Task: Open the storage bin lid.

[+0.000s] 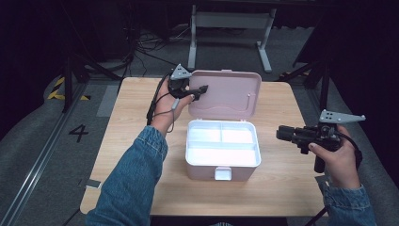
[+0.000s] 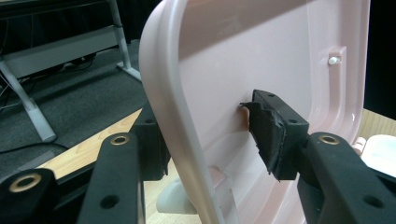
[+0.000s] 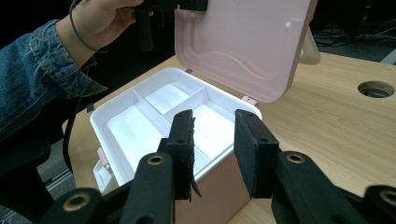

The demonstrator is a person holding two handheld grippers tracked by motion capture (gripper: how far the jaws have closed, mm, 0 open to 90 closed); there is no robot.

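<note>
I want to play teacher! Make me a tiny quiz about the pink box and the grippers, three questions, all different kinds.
1. True or false: the lid of the pink box stands open.
2. Which gripper has its jaws around the lid's edge? A) left gripper B) right gripper
3. Fill in: the white tray inside the box has ___ compartments.

Key: 1 true. 2 A; the right one hangs open beside the box, holding nothing. 3 three, all empty.

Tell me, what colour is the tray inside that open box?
White, set in the pale pink box; the tray shows best in the right gripper view.
</note>
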